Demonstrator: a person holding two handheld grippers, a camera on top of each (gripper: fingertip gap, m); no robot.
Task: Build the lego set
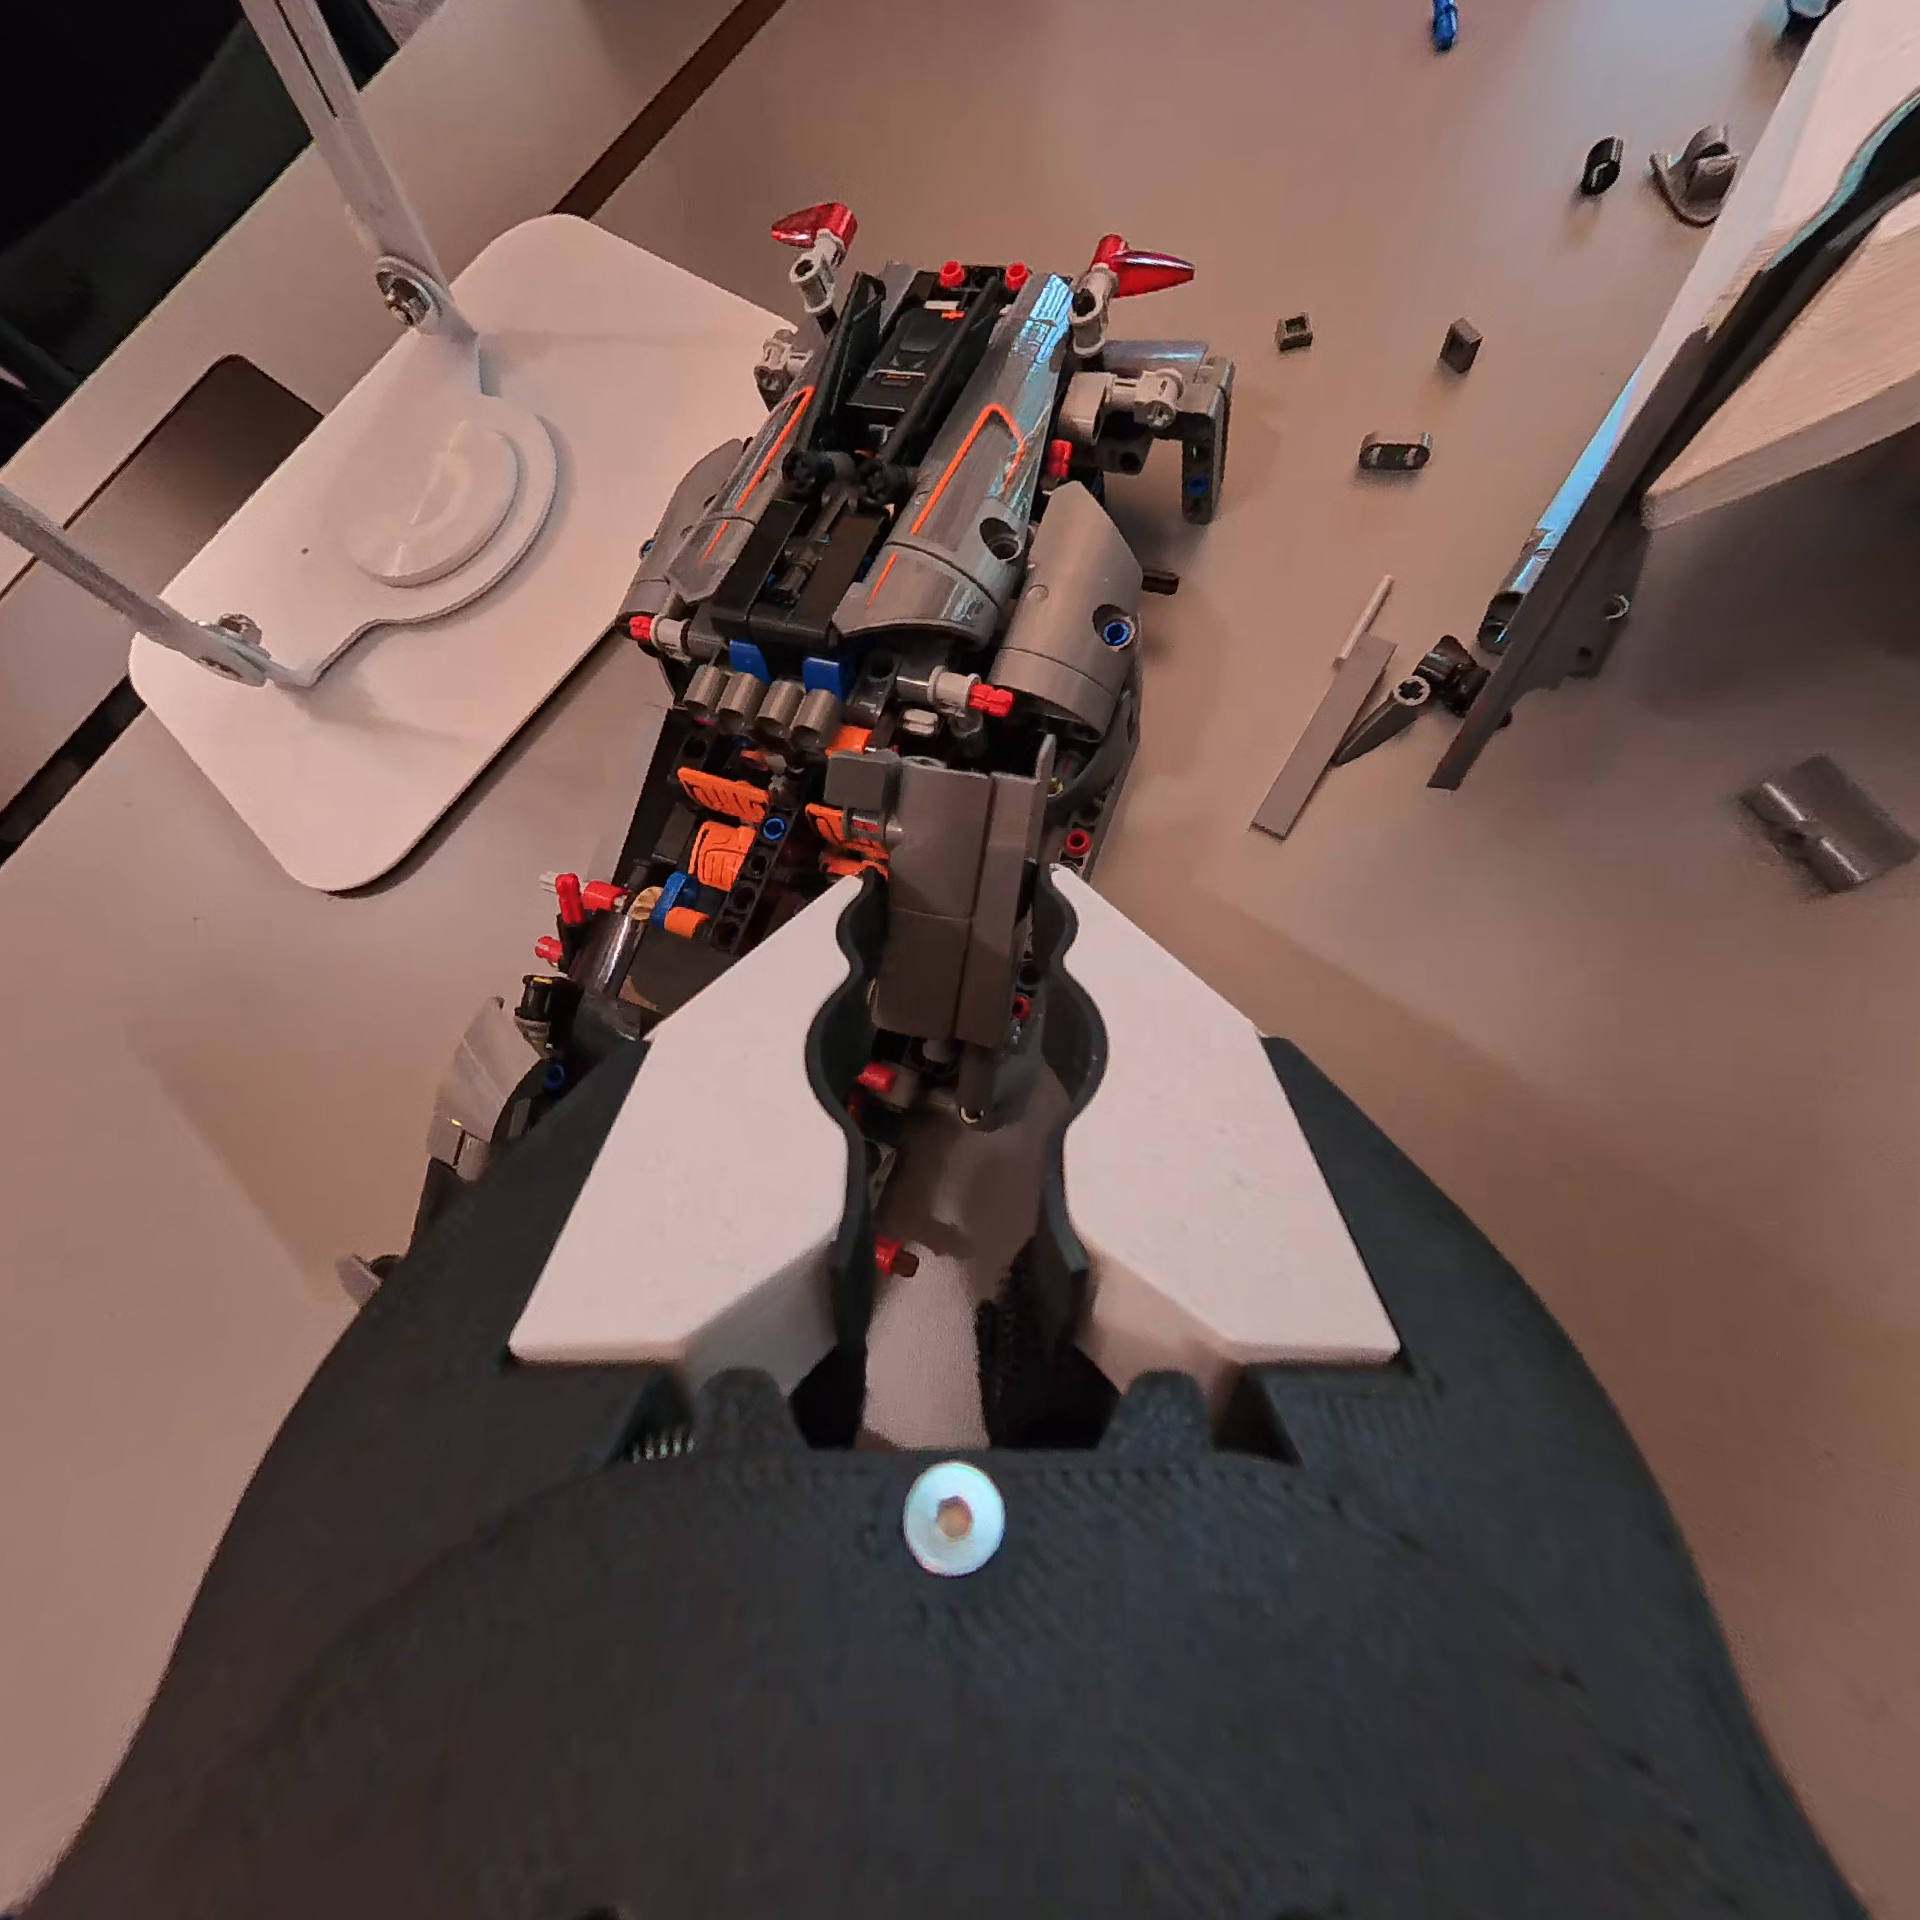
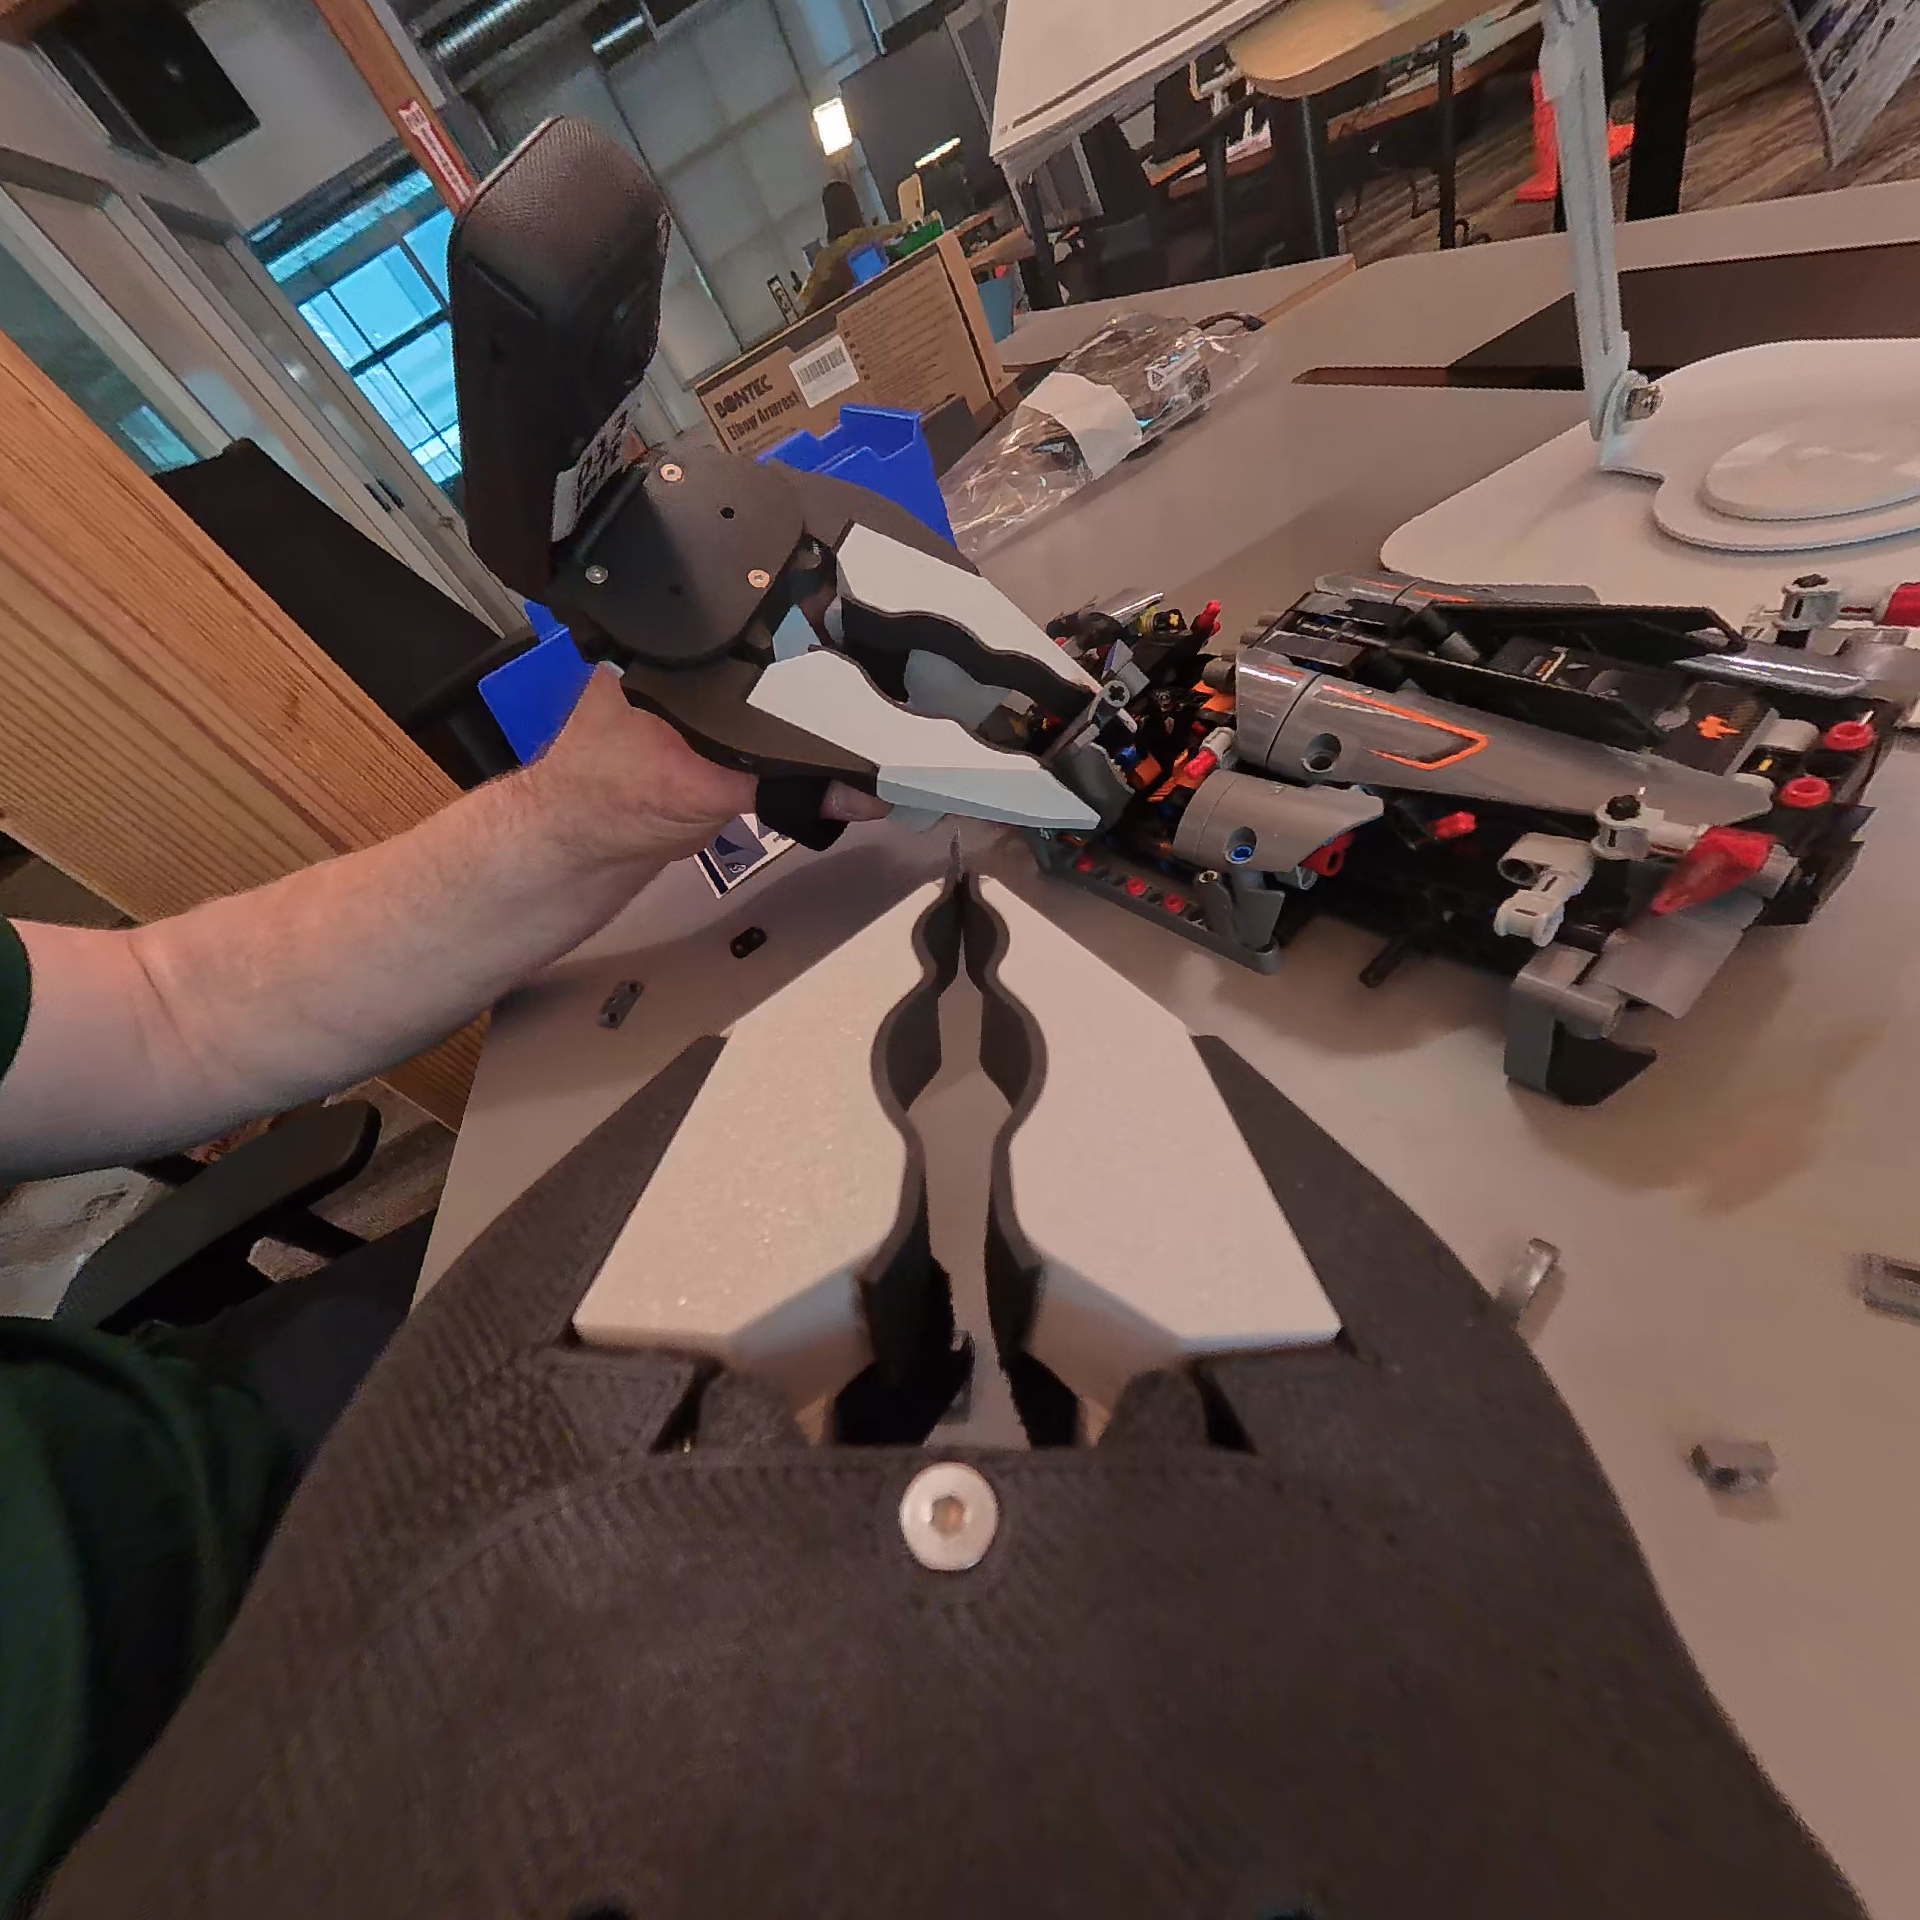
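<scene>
A grey, black and orange lego car lies on the beige table. It also shows in the right wrist view. My left gripper is shut on a dark grey panel piece and holds it over the car's open cockpit with orange seats. In the right wrist view, a person's hand holds the left gripper at the car's near end. My right gripper is shut, hovering over the table short of the car. A thin dark sliver pokes out at its tips; I cannot tell what it is.
A white stand base lies left of the car. Right of it lie small loose pieces, flat grey strips, a long dark panel assembly and a wooden ledge. A forearm, blue bin and plastic bag show. Spacing between my two grippers at the tips: around 10 centimeters. From my left tips it is roughly 20 centimeters to the white stand base; from my right, 30 centimeters. It is also in sight in the right wrist view.
</scene>
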